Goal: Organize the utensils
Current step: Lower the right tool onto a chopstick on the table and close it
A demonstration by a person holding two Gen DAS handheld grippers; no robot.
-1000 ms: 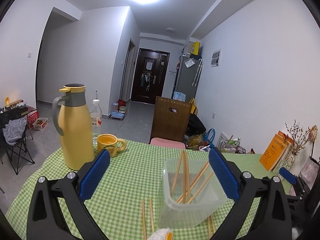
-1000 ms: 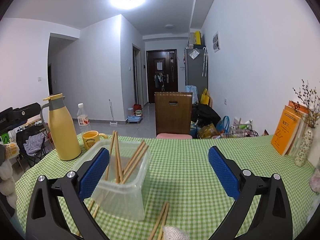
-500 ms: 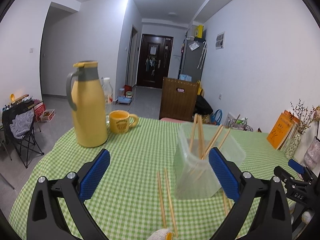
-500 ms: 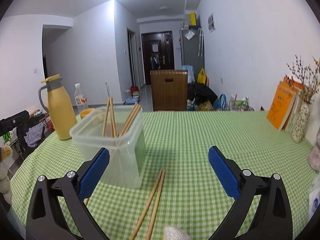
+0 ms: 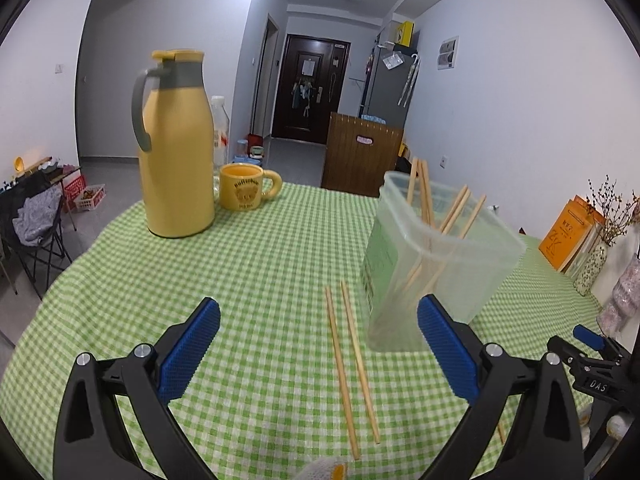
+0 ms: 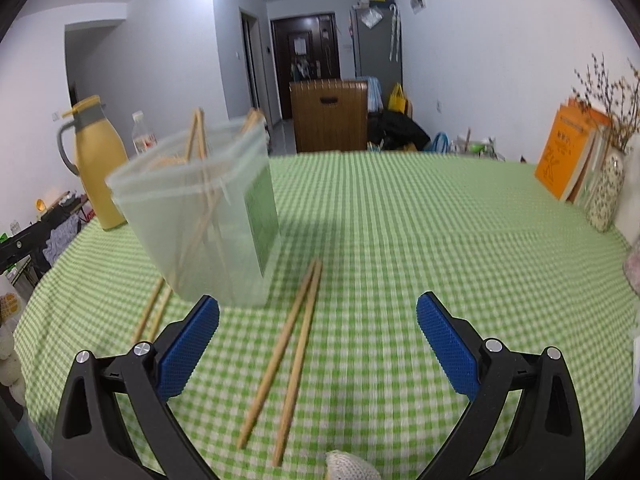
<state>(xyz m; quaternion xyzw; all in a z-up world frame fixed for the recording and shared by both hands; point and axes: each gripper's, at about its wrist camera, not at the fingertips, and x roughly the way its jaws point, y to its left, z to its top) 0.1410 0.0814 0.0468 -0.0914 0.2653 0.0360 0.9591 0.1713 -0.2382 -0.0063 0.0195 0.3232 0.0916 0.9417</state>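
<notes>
A clear plastic container (image 5: pixel 434 256) (image 6: pixel 208 216) stands on the green checked tablecloth (image 5: pixel 248 280) (image 6: pixel 400 240) with several wooden chopsticks leaning inside. A pair of chopsticks (image 5: pixel 350 364) lies flat left of it, between the fingers of my left gripper (image 5: pixel 318 346), which is open and hovers just above the cloth. Another pair of chopsticks (image 6: pixel 286 356) lies right of the container, between the fingers of my right gripper (image 6: pixel 318 346), also open. More chopsticks (image 6: pixel 154 310) show at the container's left base in the right wrist view.
A yellow thermos jug (image 5: pixel 176 148) (image 6: pixel 98 164), a yellow mug (image 5: pixel 246 186) and a plastic bottle (image 6: pixel 142 138) stand at the far left. Orange books (image 6: pixel 568 152) and a speckled vase (image 6: pixel 606 192) stand at the right edge. A wooden chair back (image 6: pixel 328 116) is beyond the table.
Both grippers have dropped lower and tilted toward the table. The loose chopstick pairs now lie larger and fully between each gripper's fingers. Both stay open.
</notes>
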